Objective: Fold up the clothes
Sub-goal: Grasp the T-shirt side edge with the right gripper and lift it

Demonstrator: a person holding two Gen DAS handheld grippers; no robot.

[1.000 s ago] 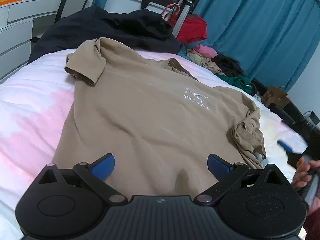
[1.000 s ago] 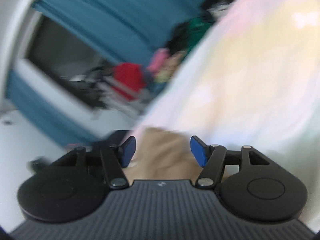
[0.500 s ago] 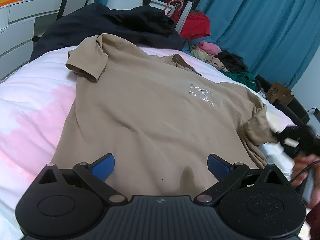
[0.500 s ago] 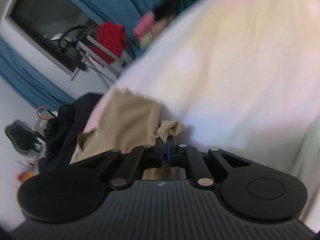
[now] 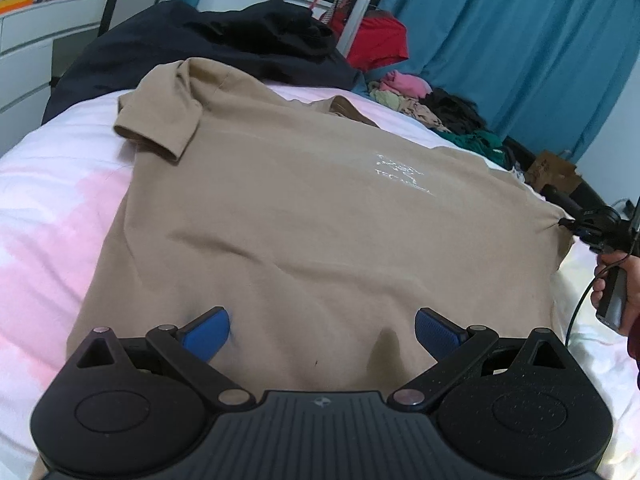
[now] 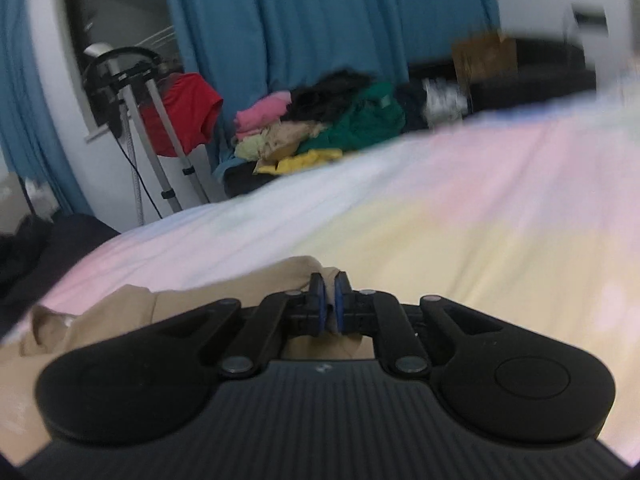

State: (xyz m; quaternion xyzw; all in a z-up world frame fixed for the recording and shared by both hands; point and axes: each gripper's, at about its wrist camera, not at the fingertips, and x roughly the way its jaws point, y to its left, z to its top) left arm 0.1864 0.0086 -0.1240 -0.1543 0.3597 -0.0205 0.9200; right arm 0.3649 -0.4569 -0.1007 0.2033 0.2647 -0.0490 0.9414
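Tan T-shirt (image 5: 304,216) lies spread face up on the bed (image 5: 52,208), its pale pink and white cover showing all around it. In the left wrist view the shirt fills the middle of the frame, with its hem at 6 o'clock under the camera and its collar toward 12 o'clock. One short sleeve (image 5: 160,120) lies folded at about 10 o'clock, and a white printed logo (image 5: 402,176) sits on the chest toward 1 o'clock.

The left gripper (image 5: 322,330) hovers over the hem with its blue-padded fingers spread wide apart and nothing between them; whether the pads touch the cloth I cannot tell.

The right gripper (image 6: 327,300) is clamped on the T-shirt: its two fingers are drawn together with a pinch of tan cloth between the pads. In the left wrist view this same gripper (image 5: 588,228) appears at 3 o'clock, gripping the far sleeve edge, where the fabric is pulled taut into a point. The person's right hand (image 5: 618,292) holds its handle just below.

Beyond the collar, at 12 o'clock, a dark garment (image 5: 208,44) lies heaped on the bed. A red garment (image 5: 378,42) hangs on a metal stand (image 5: 354,12) at about 1 o'clock, and a pile of mixed clothes (image 6: 320,128) sits past the bed's far edge before a blue curtain (image 5: 520,48).
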